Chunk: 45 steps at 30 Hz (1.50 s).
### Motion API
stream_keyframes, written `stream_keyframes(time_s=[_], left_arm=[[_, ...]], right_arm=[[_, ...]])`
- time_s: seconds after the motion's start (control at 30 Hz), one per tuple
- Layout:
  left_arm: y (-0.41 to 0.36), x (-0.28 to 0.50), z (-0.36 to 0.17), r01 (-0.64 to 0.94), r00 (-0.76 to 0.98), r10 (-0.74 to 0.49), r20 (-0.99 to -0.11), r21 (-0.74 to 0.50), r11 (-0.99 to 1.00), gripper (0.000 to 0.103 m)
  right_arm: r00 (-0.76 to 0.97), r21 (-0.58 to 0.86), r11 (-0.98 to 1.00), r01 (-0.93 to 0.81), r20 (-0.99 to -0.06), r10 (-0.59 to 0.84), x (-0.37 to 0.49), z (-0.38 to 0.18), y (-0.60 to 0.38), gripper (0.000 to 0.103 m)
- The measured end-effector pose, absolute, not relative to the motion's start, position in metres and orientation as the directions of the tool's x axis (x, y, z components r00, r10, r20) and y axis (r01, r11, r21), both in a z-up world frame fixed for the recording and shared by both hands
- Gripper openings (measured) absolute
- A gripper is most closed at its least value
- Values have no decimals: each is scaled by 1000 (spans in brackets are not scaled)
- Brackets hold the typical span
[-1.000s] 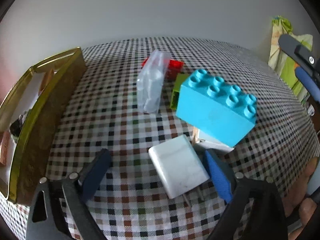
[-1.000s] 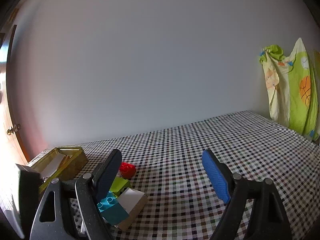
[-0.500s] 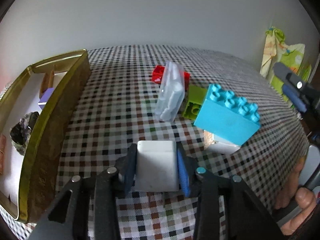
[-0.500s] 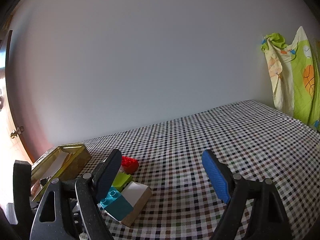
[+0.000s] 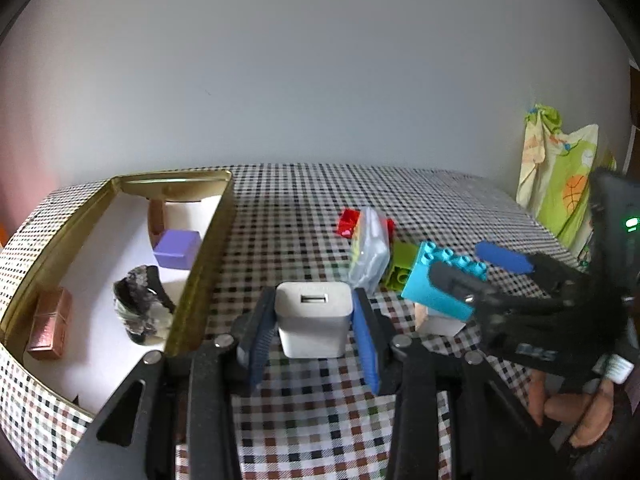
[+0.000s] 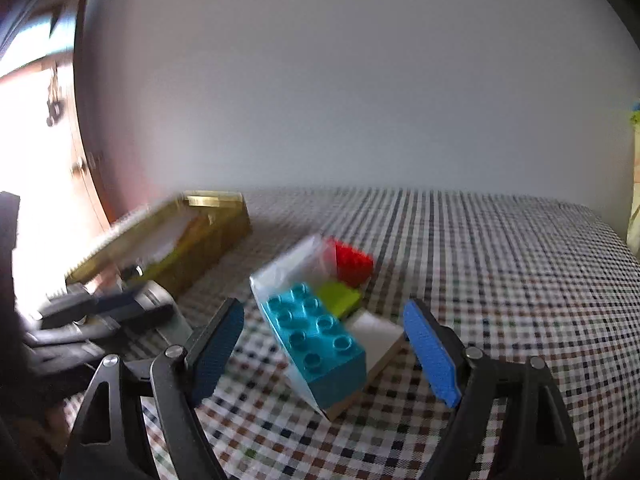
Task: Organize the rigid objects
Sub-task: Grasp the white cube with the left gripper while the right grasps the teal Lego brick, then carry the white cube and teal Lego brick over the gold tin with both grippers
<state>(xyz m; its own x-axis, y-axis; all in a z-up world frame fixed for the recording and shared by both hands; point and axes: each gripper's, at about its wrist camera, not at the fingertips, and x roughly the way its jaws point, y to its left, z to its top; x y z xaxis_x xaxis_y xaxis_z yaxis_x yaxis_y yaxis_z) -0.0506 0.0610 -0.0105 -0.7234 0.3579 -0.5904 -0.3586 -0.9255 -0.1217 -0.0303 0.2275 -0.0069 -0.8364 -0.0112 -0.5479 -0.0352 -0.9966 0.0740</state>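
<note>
The left tongs [image 5: 314,332] are squeezed shut on a white charger block [image 5: 314,318], with one blue pad on each side of it. The block is held up just off the checked bench [image 5: 304,200], right beside the gold tin box [image 5: 200,280]. Inside the box sit a purple cube [image 5: 177,249], a brown block [image 5: 50,324] and a dark lumpy thing [image 5: 140,308]. The right tongs [image 6: 324,350] are wide apart, closing a little, and they pinch nothing. Between their blue pads [image 6: 430,354] lies a blue toy brick [image 6: 316,340], tipped on top of a white box [image 6: 376,340], but the pads do not touch it. Just behind the brick are a green brick [image 6: 340,298], a red brick [image 6: 354,262] and a clear bag [image 6: 292,268]. The right view is blurry, so small details there are hard to tell. A hand [image 5: 576,408] holding the right tongs shows at the edge of the left view.
</note>
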Motion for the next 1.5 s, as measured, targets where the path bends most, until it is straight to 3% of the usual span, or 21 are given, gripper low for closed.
stream_keyframes(time_s=[0.17, 0.23, 0.4, 0.67, 0.83, 1.13, 1.5], left_arm=[[50, -54, -8, -356, -724, 370, -581, -145, -923, 37], [48, -54, -8, -357, -726, 374, -577, -148, -922, 37], [36, -53, -5, -364, -733, 384, -561, -152, -919, 37], [8, -58, 15, -352, -779, 369, -507, -135, -926, 37], [-15, -69, 22, -316, -803, 336, -491, -127, -940, 37], [-62, -97, 28, -253, -832, 282, -478, -124, -959, 37], [-112, -153, 19, -129, -858, 139, -494, -55, -990, 37]], right_arm=[[-767, 45, -999, -30, -642, -6, -45, -21, 227, 40], [-760, 47, -998, -29, -649, -8, -46, -24, 227, 35], [-790, 40, -998, -43, -613, 10, -37, -19, 226, 34], [-885, 166, -980, -109, -464, 20, -14, 22, 235, 34], [-893, 178, -977, -120, -449, 28, -18, 32, 235, 34], [-908, 291, -956, -44, -410, -84, -37, 46, 207, 34], [-928, 256, -966, 48, -345, -138, -89, 58, 117, 34]])
